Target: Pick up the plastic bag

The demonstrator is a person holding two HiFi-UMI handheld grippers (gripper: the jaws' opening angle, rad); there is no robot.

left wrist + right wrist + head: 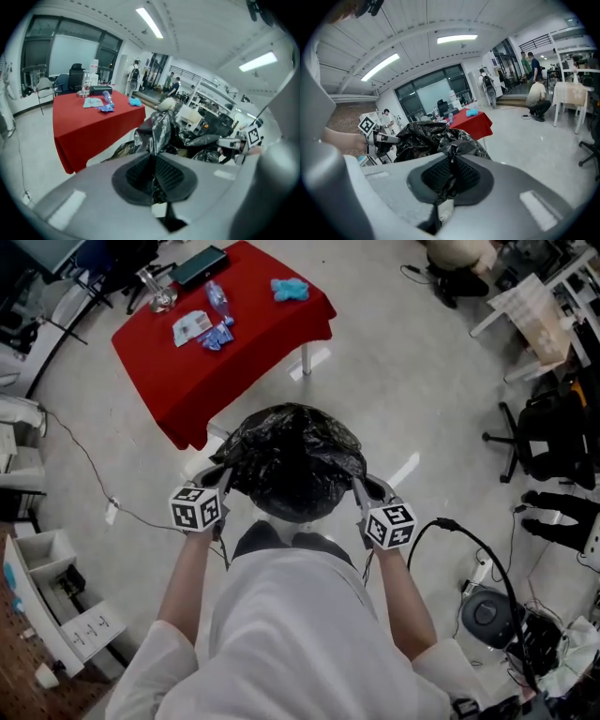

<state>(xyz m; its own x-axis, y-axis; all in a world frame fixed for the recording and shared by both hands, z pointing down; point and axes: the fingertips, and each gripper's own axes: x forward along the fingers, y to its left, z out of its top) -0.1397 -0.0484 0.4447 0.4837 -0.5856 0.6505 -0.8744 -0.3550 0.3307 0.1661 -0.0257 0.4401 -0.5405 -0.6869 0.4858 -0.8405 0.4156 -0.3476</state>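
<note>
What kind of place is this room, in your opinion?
Probably an open lab or workshop office: long ceiling strip lights, a black office chair, cables trailing over the pale floor, and a red-clothed table.

No legible word, brand, number or label in any view. Only sign-like marks: black-and-white square coded markers on the cube of the left gripper (221, 476) and on the cube of the right gripper (367, 487), seen from above and again, small, in each opposite gripper view; patterns only, not readable as letters or digits. Print on the packets (192, 327) on the red table (234, 367): too small to read.
</note>
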